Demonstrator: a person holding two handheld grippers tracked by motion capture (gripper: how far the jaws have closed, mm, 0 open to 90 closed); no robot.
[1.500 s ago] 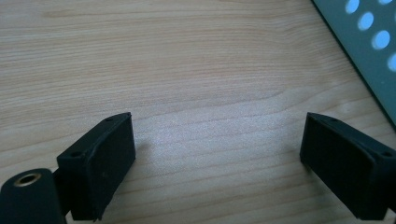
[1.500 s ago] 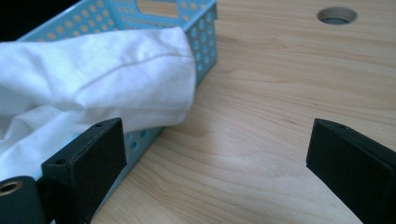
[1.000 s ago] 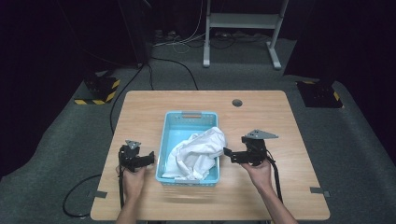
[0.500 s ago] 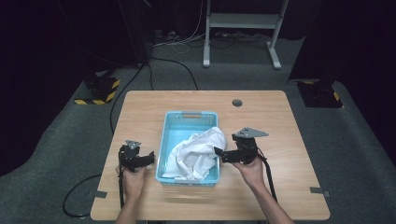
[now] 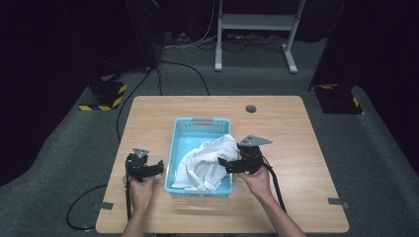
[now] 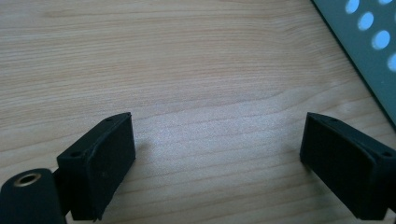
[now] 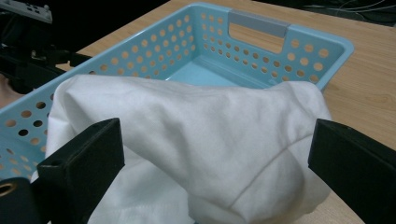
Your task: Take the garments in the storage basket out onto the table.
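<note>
Right gripper point(image 5: 228, 165) spread wide at white cloth point(image 5: 207, 163) in blue basket point(image 5: 199, 123); advisable to pinch one thick fold. Left gripper point(image 5: 157, 168) agape, empty, on table point(image 5: 286, 128).

The surface point(image 5: 291, 128) was pale wood with a fine grain and a matt finish. The basket point(image 7: 299, 51) was smooth, light-blue perforated plastic, faintly glossy. The cloth point(image 7: 201, 135) was soft white fabric, matt, creased and seamed.

white cloth point(image 7: 196, 140): crumpled, heaped in light-blue perforated basket point(image 7: 261, 51), spilling over its near rim; sits directly ahead of the right tongs point(image 5: 228, 164), spread wide; basket just right of left tongs point(image 5: 154, 169)
</note>
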